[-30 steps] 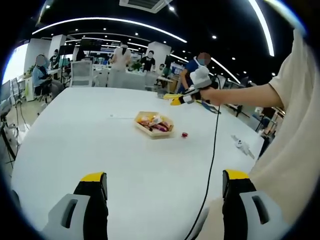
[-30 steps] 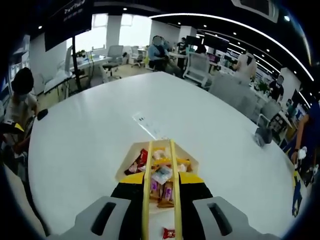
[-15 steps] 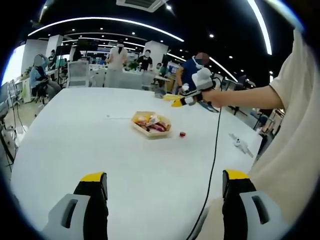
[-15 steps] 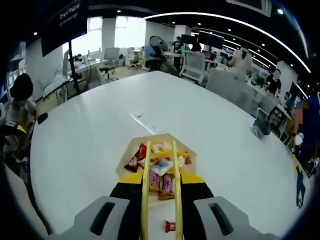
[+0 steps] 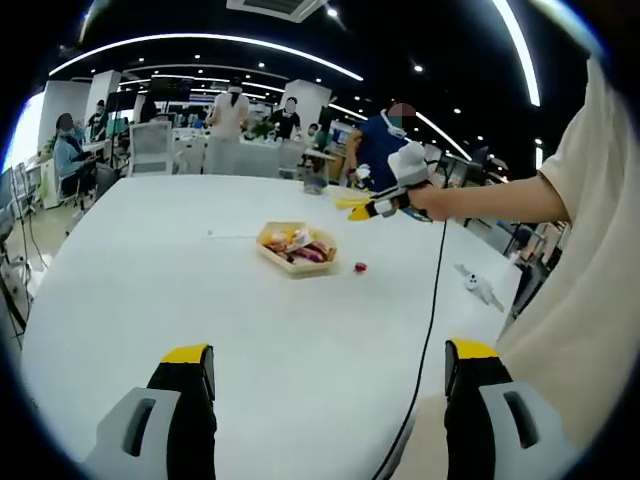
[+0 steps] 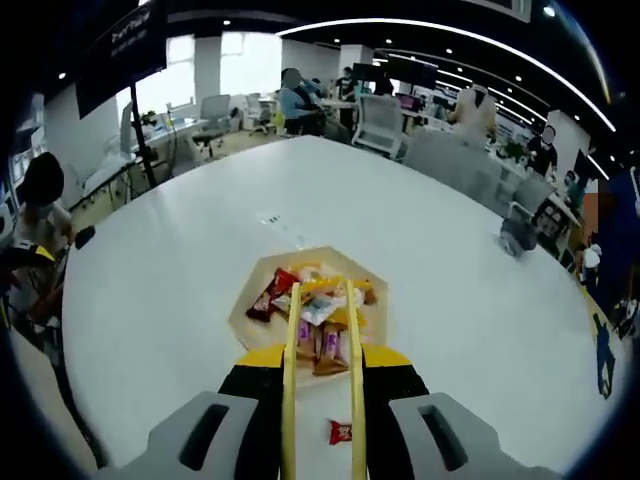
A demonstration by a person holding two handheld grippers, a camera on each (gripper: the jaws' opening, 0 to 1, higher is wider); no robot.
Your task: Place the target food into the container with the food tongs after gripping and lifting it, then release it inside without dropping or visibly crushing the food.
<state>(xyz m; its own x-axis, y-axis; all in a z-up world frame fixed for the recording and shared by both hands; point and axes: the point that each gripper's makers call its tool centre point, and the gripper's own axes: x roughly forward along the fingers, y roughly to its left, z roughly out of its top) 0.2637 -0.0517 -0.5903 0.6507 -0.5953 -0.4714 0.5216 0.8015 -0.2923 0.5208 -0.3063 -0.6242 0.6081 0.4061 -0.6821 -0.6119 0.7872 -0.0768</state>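
Bright ceiling strips, sharp focus (edges fisheye-warped).

a broad white table (image 6: 180, 260) with rounded edges carries everything; near its middle sits a shallow hexagonal wooden tray (image 6: 246, 310) heaped with wrapped snacks; just beside the tray, apart from it, lies a small red wrapped candy (image 6: 340, 432); a small white object (image 5: 483, 289) rests well apart near the table's edge; a strip of paper (image 6: 284, 226) lies beyond the tray.

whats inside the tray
The tray holds a pile of wrapped snacks. The tongs cross its near side, hiding what lies under them.
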